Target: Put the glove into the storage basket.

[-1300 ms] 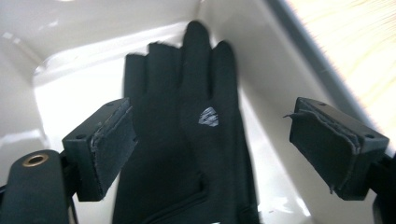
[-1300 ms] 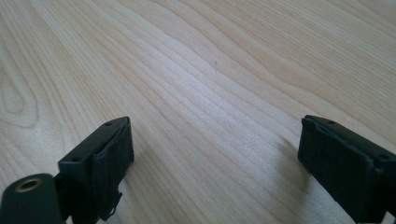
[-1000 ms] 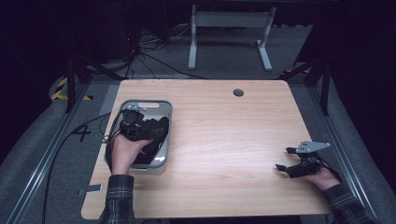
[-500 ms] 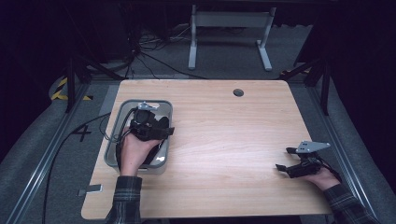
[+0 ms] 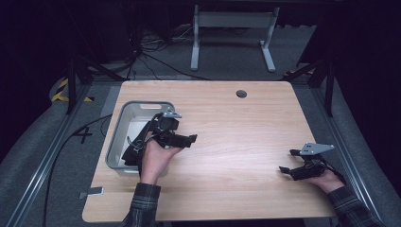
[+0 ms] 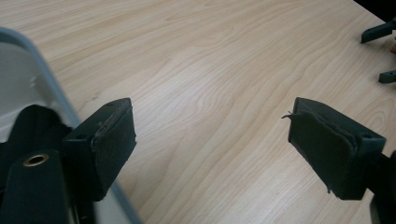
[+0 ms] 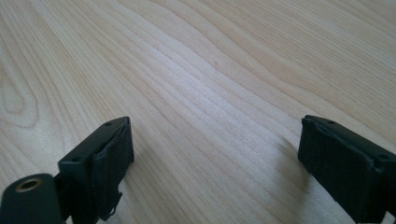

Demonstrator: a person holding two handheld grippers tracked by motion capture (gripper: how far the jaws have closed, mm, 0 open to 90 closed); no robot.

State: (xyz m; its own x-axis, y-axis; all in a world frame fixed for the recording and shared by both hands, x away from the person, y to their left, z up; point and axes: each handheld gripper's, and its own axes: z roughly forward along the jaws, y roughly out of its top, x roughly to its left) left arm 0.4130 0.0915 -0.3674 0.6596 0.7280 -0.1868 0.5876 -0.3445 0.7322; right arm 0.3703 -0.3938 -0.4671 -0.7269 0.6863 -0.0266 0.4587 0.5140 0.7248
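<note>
Your left tongs (image 5: pixel 191 138) gape wide and empty just past the right rim of the grey tray (image 5: pixel 117 142); your right tongs (image 5: pixel 288 161), equally wide, hold nothing over the bare surface (image 5: pixel 236 142).

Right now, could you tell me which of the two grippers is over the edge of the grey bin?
The left gripper: it hangs over the grey bin's right rim, jaws open and empty, while the right gripper sits far off near the table's right edge.
</note>
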